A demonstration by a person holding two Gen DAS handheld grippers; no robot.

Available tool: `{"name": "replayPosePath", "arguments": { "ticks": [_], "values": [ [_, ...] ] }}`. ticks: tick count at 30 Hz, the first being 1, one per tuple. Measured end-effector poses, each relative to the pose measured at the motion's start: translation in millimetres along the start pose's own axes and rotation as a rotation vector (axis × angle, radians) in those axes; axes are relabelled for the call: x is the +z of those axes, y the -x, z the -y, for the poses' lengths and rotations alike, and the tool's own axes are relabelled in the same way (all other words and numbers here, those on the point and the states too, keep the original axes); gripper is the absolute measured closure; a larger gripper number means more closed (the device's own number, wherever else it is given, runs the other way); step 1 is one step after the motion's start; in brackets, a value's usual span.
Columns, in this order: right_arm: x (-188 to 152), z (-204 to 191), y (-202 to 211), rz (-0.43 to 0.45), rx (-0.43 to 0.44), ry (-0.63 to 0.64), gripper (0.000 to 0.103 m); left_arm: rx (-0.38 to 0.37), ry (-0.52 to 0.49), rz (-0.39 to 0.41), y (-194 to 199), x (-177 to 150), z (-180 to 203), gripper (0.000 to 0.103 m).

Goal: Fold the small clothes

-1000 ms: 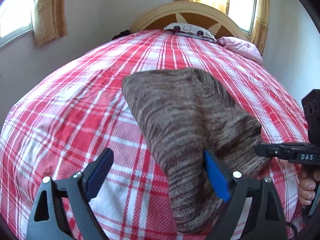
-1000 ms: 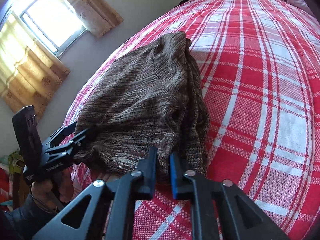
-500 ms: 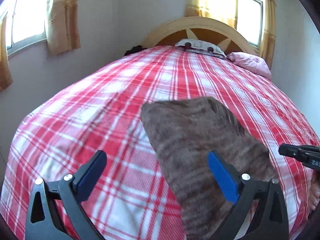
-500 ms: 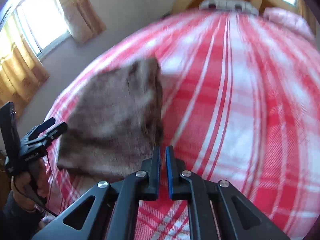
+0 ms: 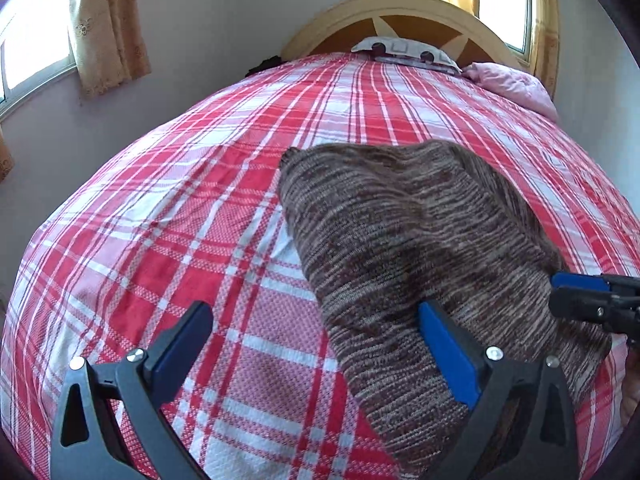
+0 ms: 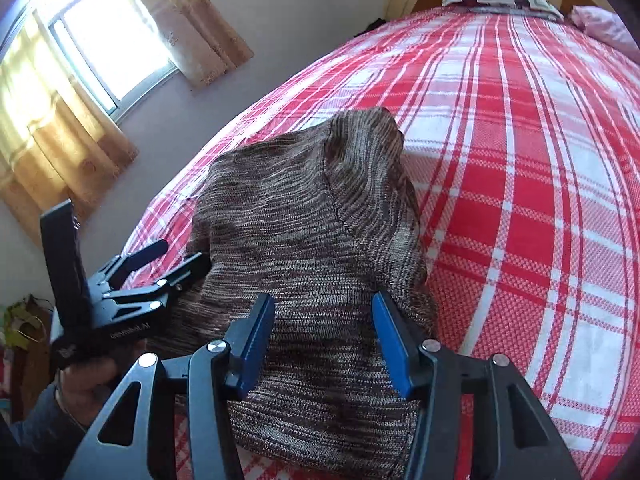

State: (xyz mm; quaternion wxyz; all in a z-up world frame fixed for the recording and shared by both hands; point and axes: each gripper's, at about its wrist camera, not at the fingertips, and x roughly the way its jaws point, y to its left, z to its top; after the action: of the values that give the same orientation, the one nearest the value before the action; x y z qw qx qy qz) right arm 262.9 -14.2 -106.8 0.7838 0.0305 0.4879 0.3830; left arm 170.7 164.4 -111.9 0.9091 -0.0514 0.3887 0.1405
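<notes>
A bed fills both views, covered edge to edge by a red-and-white plaid bedspread. At its far end stands an arched wooden headboard, with a patterned grey-white pillow against it and a pink pillow at the far right corner. The walls are pale; two windows with yellow curtains let in daylight, one along the left wall and one behind the headboard.

One garment is here: a brown marled knit sweater, folded into a compact bundle and lying flat near the bed's near edge, towards its right side.

Two grippers are in view. The left gripper stands spread as wide as it goes, nothing pinched; its right blue pad overlaps the sweater's left edge, its left pad is over bare bedspread. The right gripper has just been opening and now stands half apart, released, with the sweater's near part lying between and below its pads.
</notes>
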Motion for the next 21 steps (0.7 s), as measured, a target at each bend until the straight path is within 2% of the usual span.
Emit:
{"name": "replayPosePath", "arguments": {
  "ticks": [4, 10, 15, 21],
  "values": [
    [0, -8, 11, 0.026, -0.056, -0.001, 0.050, 0.016, 0.011, 0.006, 21, -1, 0, 0.000],
    [-22, -32, 56, 0.126, -0.127, 0.031, 0.049, -0.048, 0.040, 0.093, 83, -18, -1, 0.000],
    [-46, -61, 99, 0.215, -0.194, 0.073, 0.048, -0.072, 0.031, 0.160, 130, -34, 0, 0.000],
    [-62, -89, 133, 0.309, -0.245, 0.125, 0.046, -0.085, 0.018, 0.225, 163, -27, 7, 0.000]
  ]
}}
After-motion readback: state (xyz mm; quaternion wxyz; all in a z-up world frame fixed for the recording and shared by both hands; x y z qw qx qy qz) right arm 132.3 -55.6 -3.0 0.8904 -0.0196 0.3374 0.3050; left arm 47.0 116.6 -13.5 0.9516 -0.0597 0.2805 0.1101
